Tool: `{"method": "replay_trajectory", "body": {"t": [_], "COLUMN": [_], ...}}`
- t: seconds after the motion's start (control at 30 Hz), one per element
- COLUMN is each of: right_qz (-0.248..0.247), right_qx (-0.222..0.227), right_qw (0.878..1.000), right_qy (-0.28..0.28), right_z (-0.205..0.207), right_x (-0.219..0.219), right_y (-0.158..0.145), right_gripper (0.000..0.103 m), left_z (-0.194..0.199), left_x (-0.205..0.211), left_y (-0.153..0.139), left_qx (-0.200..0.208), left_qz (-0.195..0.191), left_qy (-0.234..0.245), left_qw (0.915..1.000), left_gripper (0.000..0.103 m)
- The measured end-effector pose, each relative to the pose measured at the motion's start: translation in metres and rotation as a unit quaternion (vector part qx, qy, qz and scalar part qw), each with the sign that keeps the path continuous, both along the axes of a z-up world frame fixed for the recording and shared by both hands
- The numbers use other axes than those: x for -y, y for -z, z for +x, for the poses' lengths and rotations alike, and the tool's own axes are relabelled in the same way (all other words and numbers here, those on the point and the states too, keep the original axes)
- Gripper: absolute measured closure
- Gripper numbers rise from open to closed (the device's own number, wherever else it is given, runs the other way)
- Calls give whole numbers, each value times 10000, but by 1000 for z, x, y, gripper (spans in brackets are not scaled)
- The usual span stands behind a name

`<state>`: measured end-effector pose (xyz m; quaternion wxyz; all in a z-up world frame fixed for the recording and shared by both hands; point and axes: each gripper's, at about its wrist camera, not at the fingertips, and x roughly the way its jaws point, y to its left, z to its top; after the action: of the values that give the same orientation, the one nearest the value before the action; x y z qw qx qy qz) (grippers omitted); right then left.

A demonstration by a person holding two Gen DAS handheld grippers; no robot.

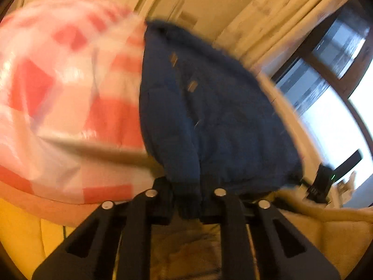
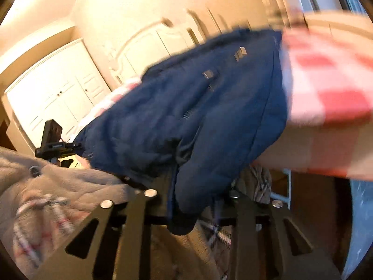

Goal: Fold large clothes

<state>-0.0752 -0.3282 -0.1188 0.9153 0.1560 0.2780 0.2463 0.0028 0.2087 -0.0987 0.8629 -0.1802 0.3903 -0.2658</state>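
A dark blue padded jacket (image 1: 209, 107) with small metal snaps lies across a bed with a red-and-white checked cover (image 1: 60, 88). My left gripper (image 1: 187, 200) is shut on the jacket's ribbed cuff or hem. In the right wrist view the same jacket (image 2: 186, 116) hangs over the bed edge, and my right gripper (image 2: 191, 200) is shut on a dark blue edge of it. The other gripper shows far off in each view, at the jacket's far end (image 1: 324, 182) (image 2: 53, 144). Both views are motion-blurred.
A grey fleece garment (image 2: 58, 186) lies below left in the right wrist view. White wardrobe doors (image 2: 53, 100) stand behind. Curtains (image 1: 275, 23) and a bright window (image 1: 338, 121) are at the right in the left wrist view. Beige bedding (image 1: 326, 228) lies below.
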Motion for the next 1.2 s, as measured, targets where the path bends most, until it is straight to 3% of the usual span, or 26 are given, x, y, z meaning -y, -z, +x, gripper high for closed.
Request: {"method": "replay_trajectory", "body": {"t": [0.13,0.4,0.6,0.67,0.77,0.93,1.0,1.07,1.1,1.13,1.2], "right_qz": [316,1001,702,693,726,1007,1111,1385,1515,1713,1883], "right_qx": [736,1671,2552,2625,2317,1141,656,-38,-238,-326,-113], "right_qw": [9967,9806,9643,9624,9699,9860,9879,9861,9839,9800,9758], "right_qy": [124,203,56,47,165,684,856,919,922,955,1107], "right_z": [-21,-47,-79,-68,-16,106,148,191,200,208,203], "right_x": [5,27,23,23,27,41,46,54,57,63,74], "right_y": [-42,-108,-171,-185,-191,-173,-157,-136,-128,-122,-118], "right_gripper": [79,79,79,79,79,78,76,71,58,52,10], "left_z": [-13,-46,-83,-77,-38,81,140,179,188,196,208], "left_x": [-8,-22,-37,-35,-23,2,12,13,11,8,-2], "left_y": [-51,-112,-162,-177,-190,-180,-168,-156,-152,-150,-147], "left_qx": [636,1404,2085,2175,2017,1191,744,485,506,542,536], "left_qz": [-788,-1499,-1946,-1957,-1809,-1701,-1565,-1497,-1428,-1337,-1215], "left_qy": [24,304,628,598,362,-280,-587,-883,-1053,-1224,-1395], "left_qw": [9949,9782,9564,9544,9619,9778,9831,9836,9828,9819,9813], "left_gripper": [91,91,91,90,88,81,69,37,33,30,25]}}
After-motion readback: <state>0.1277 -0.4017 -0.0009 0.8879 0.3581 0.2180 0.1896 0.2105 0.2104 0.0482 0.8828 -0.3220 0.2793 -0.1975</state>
